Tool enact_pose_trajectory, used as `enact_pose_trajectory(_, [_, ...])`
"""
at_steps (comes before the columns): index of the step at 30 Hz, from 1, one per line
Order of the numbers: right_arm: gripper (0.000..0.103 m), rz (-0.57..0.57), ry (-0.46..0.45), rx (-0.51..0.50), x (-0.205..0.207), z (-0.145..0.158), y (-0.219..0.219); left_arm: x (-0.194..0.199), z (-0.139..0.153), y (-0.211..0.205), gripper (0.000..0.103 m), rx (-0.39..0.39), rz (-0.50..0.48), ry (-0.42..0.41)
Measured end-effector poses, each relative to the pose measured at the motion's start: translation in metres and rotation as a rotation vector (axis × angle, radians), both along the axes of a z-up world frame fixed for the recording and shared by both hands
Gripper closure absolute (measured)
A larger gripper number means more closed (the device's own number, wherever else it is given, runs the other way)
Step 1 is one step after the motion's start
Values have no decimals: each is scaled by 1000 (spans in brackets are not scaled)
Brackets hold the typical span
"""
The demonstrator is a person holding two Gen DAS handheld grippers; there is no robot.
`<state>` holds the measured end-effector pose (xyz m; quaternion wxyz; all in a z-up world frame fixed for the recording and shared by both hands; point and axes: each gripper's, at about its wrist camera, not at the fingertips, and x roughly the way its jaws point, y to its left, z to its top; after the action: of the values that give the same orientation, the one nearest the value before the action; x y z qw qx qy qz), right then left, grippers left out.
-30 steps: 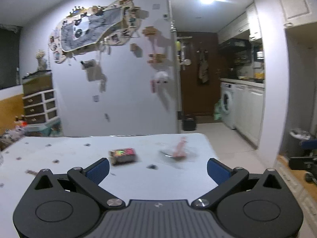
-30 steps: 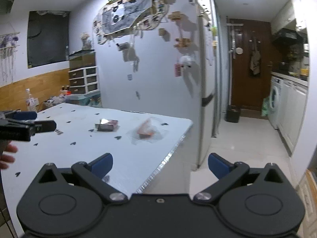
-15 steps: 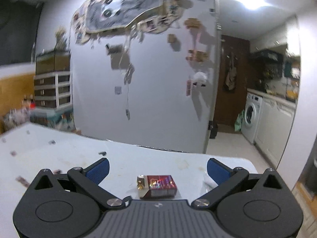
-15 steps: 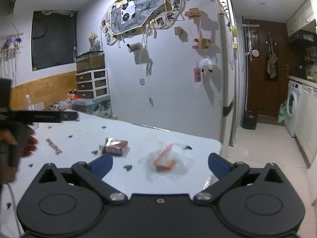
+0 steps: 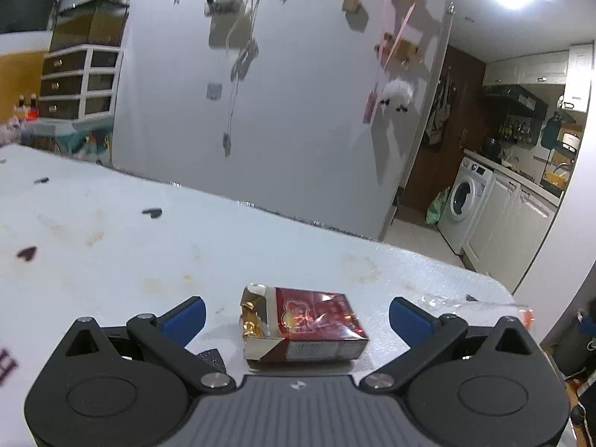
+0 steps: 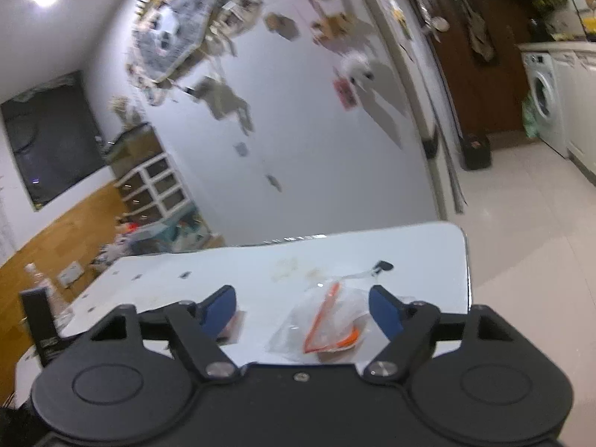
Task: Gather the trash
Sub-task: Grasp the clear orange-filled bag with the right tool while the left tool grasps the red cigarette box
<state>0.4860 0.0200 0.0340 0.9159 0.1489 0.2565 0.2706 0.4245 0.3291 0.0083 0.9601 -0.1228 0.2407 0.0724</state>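
The left gripper stands wide open, its blue pads well clear of the red cigarette pack that lies between them on the white table; nothing is held. The right gripper's jaws are closing, and the clear plastic wrapper with orange trim lies between them, though the pads do not yet seem to press on it; the blur makes that hard to settle. The pack lies flat, its long axis running across the left wrist view, roughly along the line between the pads, with the torn foil end towards the left pad. Closing on it that way would squeeze it lengthwise, and the open, crumpled end could buckle or the pack could skid out sideways. The wrapper's orange strip runs away from the right gripper, tilted a little to the right. It sits near the table's far right corner. Being thin and slack, it could flatten under the pads and slip free, or get nudged toward the edge.
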Motion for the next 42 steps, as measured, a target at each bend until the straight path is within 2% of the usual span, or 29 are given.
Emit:
enact_pose_trajectory(4, [32, -36, 49, -6, 24, -19, 17, 6, -5, 9, 0, -17, -13, -18])
enact_pose_trajectory(7, [39, -60, 79, -3, 39, -30, 28, 10, -9, 20, 0, -66, -8, -31])
enact_pose_trajectory(8, [47, -65, 89, -11, 43, -33, 32, 10, -12, 23, 0, -88, -5, -30])
enact_pose_trajectory(9, [63, -64, 106, -28, 47, -37, 37, 11, -14, 26, 0, -107, -3, -26])
enact_pose_trajectory(11, [83, -61, 145, -67, 54, -43, 45, 11, -17, 30, 0, -130, 3, -25])
enact_pose_trajectory(15, [91, -44, 78, -101, 50, -38, 63, 6, -18, 37, 1, -178, 16, -37])
enact_pose_trajectory(17, [93, -36, 45, -108, 54, -33, 75, 6, -19, 40, 1, -213, 23, -16])
enact_pose_trajectory(19, [94, -31, 16, -120, 62, -32, 91, 8, -21, 47, 1, -279, 36, 57])
enact_pose_trajectory(23, [94, -16, -18, -133, 83, -34, 121, 6, -17, 51, 1, -333, 35, 86])
enact_pose_trajectory(27, [94, 17, -69, -121, 95, -35, 148, 7, -18, 51, 1, -372, 11, 92])
enact_pose_trajectory(30, [94, 79, -89, -84, 97, -37, 163, 7, -20, 52, 1, -404, 22, 71])
enact_pose_trajectory(32, [95, 127, -89, -102, 89, -37, 169, 7, -22, 53, 1, -442, 25, 56])
enact_pose_trajectory(34, [95, 166, -107, -141, 74, -34, 171, 7, -21, 52, 1, -445, 24, 59])
enact_pose_trajectory(39, [96, 199, -122, -154, 34, -24, 152, 10, -19, 45, 1, -422, 15, 73])
enact_pose_trajectory(42, [96, 220, -110, -142, 10, -21, 136, 11, -17, 34, 1, -361, -24, 96])
